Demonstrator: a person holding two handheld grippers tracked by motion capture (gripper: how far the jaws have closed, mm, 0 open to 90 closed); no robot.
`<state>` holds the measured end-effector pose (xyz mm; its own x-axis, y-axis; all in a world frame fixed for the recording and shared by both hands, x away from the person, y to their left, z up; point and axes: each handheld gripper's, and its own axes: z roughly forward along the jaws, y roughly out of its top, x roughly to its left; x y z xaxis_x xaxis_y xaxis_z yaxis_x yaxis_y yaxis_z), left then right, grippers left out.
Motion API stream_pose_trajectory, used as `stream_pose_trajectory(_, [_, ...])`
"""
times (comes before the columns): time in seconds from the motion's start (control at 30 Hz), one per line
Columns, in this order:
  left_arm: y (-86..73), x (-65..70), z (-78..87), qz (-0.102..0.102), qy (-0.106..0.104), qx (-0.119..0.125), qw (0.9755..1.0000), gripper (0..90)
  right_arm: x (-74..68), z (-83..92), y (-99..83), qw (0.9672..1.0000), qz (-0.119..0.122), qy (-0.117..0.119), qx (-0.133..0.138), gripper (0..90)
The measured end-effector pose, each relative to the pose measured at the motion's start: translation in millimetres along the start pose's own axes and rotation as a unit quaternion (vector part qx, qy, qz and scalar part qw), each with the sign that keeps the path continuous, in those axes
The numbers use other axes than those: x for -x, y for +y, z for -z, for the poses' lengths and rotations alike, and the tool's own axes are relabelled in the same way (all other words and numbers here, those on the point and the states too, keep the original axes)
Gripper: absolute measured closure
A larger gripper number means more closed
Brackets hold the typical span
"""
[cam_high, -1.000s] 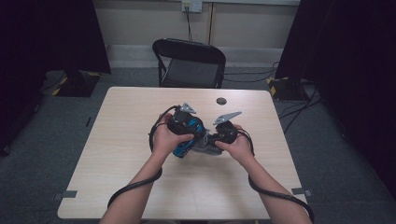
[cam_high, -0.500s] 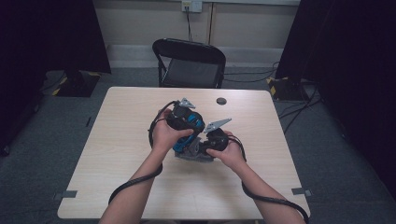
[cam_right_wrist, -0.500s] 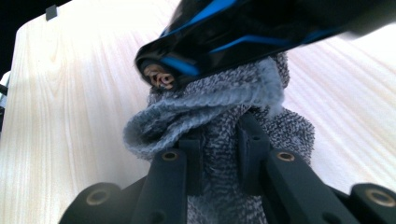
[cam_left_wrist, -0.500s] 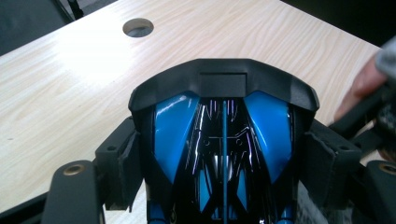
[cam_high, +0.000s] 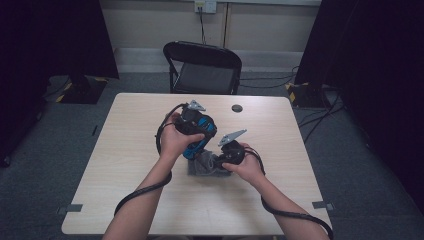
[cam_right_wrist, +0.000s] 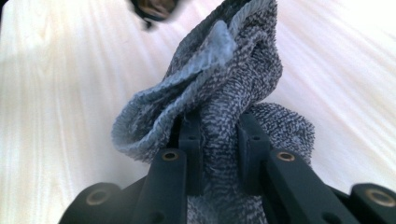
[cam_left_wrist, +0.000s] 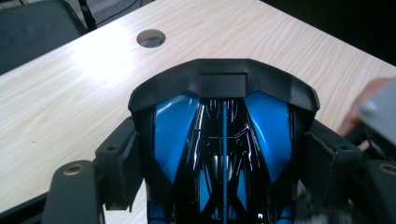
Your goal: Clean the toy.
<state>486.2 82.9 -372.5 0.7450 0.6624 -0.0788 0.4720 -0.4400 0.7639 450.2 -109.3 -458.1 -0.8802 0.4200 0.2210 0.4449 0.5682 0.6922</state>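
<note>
We see the left gripper (cam_high: pixel 196 131) clamped on a blue-and-black toy car (cam_left_wrist: pixel 223 140), its long axis running along the jaws, one dark end pointing away over the table (cam_high: pixel 125 150). Just to its right, the right gripper (cam_high: pixel 226 161) pinches a bunched grey cloth (cam_right_wrist: pixel 224 93) lying on the pale wood. Behind stands a black folding chair (cam_high: pixel 202 67).
</note>
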Motion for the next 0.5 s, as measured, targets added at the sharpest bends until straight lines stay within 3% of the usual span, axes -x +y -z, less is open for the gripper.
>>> stream_pose_trajectory(0.3, [-11.5, -2.3, 5.0, -0.004, 0.006, -0.015, 0.9999, 25.4, 21.9, 30.4, -1.0, 0.9988, -0.015, -0.044, 0.01, 75.7])
stream_pose_trajectory(0.5, [-21.6, -3.2, 5.8, -0.006, 0.005, -0.019, 0.9998, 25.4, 32.1, 44.8, 2.6, 0.9975, -0.026, -0.062, 0.021, 75.7])
